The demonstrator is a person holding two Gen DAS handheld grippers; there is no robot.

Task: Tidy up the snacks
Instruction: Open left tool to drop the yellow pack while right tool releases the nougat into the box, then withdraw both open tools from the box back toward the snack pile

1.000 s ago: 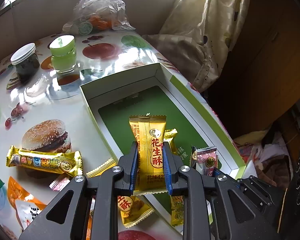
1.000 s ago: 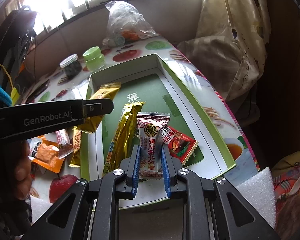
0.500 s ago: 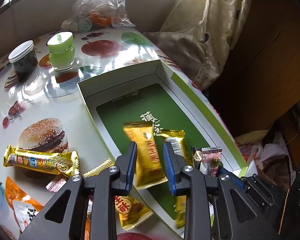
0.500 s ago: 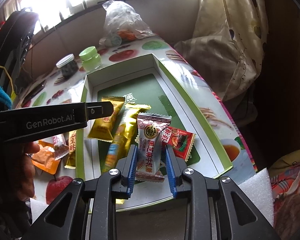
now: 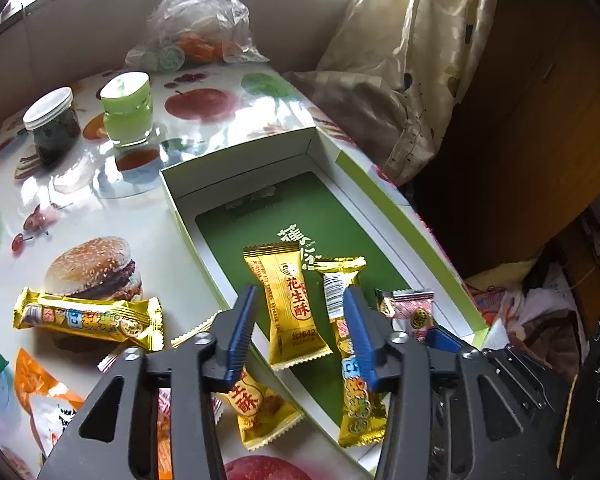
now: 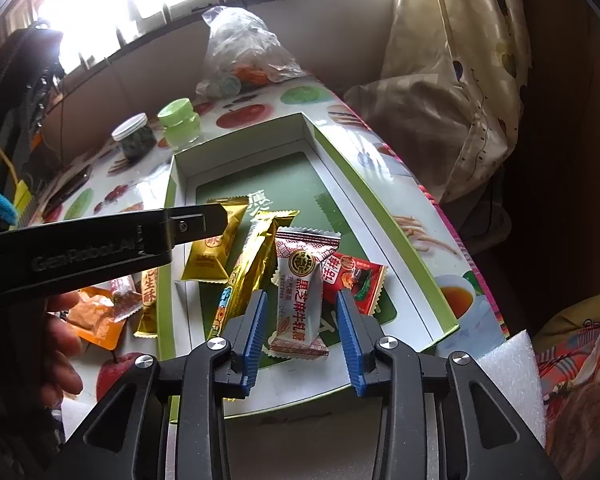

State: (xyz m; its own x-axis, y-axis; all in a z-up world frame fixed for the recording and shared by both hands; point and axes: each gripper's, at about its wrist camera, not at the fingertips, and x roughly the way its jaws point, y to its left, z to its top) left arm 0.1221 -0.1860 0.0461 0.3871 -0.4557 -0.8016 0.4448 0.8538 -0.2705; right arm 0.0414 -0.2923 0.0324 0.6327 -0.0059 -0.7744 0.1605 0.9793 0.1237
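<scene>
A shallow white box with a green floor (image 5: 260, 228) lies open on the table; it also shows in the right wrist view (image 6: 300, 184). My left gripper (image 5: 300, 332) is open above a gold peanut-candy pack (image 5: 290, 304) lying in the box. A long gold bar (image 5: 348, 356) lies beside it. My right gripper (image 6: 300, 336) is open over a white sesame nougat pack (image 6: 302, 300) in the box, next to a red pack (image 6: 356, 280), the long gold bar (image 6: 248, 268) and the gold peanut-candy pack (image 6: 214, 250). The left gripper's arm (image 6: 100, 244) crosses the right wrist view.
Outside the box on the table lie a gold bar (image 5: 88, 320), another gold peanut-candy pack (image 5: 260, 408) and orange packs (image 5: 48, 400). Farther back stand a dark jar (image 5: 52, 124), a green jar (image 5: 126, 108) and a clear plastic bag (image 5: 196, 28). A curtain (image 5: 400, 60) hangs at the right. White foam (image 6: 508, 376) lies near the right gripper.
Both grippers opened. The left let go of the gold peanut-candy pack, which now lies in the box. The right let go of the white nougat pack, which also lies in the box.
</scene>
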